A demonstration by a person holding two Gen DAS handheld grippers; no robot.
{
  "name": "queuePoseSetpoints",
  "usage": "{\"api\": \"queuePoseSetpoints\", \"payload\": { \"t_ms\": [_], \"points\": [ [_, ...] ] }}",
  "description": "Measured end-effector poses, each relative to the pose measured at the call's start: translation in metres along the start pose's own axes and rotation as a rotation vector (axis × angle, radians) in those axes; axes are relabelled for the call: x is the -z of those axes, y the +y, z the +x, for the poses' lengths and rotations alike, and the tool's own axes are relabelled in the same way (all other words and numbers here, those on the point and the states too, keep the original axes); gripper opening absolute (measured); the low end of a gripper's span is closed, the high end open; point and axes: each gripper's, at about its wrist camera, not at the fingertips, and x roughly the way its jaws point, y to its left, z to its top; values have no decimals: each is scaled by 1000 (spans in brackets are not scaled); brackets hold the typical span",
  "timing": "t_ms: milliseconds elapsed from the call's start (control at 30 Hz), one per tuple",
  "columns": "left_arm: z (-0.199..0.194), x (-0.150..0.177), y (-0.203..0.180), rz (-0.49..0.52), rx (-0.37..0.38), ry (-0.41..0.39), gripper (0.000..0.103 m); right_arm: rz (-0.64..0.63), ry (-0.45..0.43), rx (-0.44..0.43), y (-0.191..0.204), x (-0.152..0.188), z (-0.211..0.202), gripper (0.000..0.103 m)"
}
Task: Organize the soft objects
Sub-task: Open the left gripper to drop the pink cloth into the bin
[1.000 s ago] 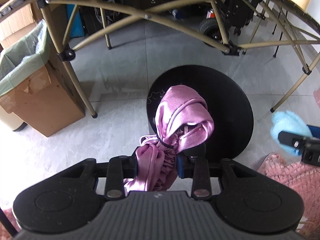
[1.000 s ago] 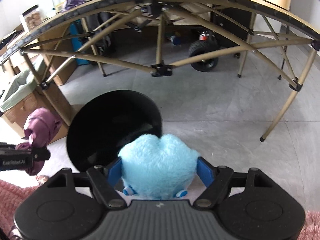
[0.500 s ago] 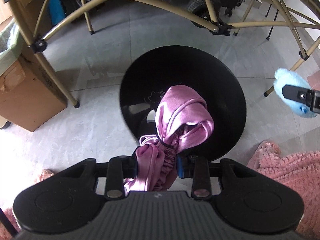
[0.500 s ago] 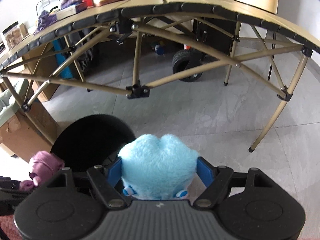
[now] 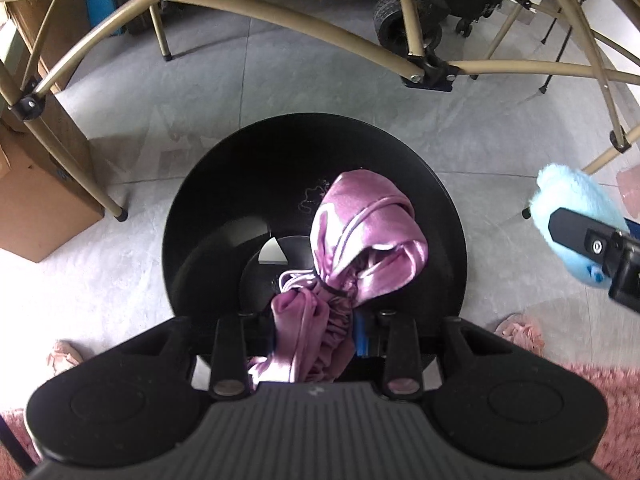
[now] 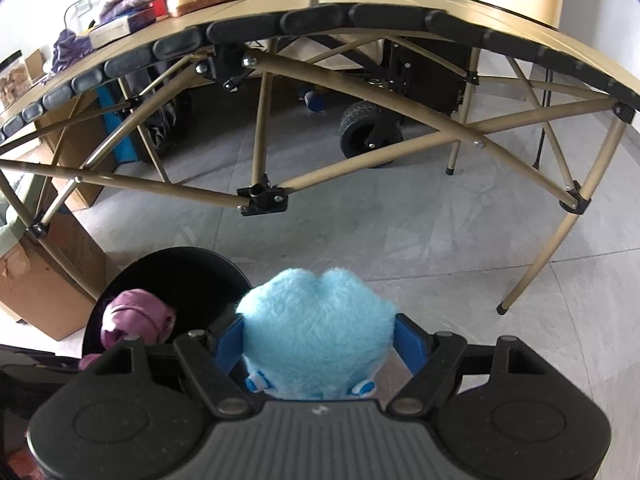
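My left gripper (image 5: 314, 330) is shut on a bundle of shiny pink satin cloth (image 5: 360, 240), which hangs right over the mouth of a round black bin (image 5: 208, 208) on the grey floor. In the right wrist view the same pink cloth (image 6: 134, 316) shows above the bin (image 6: 192, 268) at lower left. A fluffy light-blue plush toy (image 6: 316, 332) is clamped in my right gripper (image 6: 318, 340), held above the floor to the right of the bin. From the left wrist view the blue plush (image 5: 572, 216) appears at the right edge.
A folding table (image 6: 360, 20) with tan legs stands behind the bin, with soft items piled on top. A cardboard box (image 5: 36, 208) sits left of the bin. A pink shaggy rug (image 5: 600, 408) lies at the near right. A black wheel (image 6: 368, 132) rests under the table.
The left gripper carried the pink cloth forward until it hangs over the bin's mouth. The right gripper with the blue plush rose and drew back, so the bin sits lower in its view.
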Motion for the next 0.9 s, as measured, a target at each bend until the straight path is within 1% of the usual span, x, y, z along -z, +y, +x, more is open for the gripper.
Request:
{"api": "queuePoseSetpoints", "payload": {
  "t_ms": [200, 333, 567, 700, 900],
  "points": [
    [6, -6, 1, -19, 12, 10, 34, -20, 4, -12, 10, -3, 1, 76],
    [8, -6, 5, -38, 13, 18, 34, -63, -30, -20, 21, -5, -6, 76],
    [11, -7, 3, -56, 11, 21, 34, -82, -32, -26, 22, -5, 1, 76],
    [12, -6, 3, -59, 14, 24, 34, -73, -33, -15, 20, -3, 0, 76],
    [14, -7, 2, -63, 6, 24, 34, -84, -48, -28, 24, -3, -3, 76]
  ]
}}
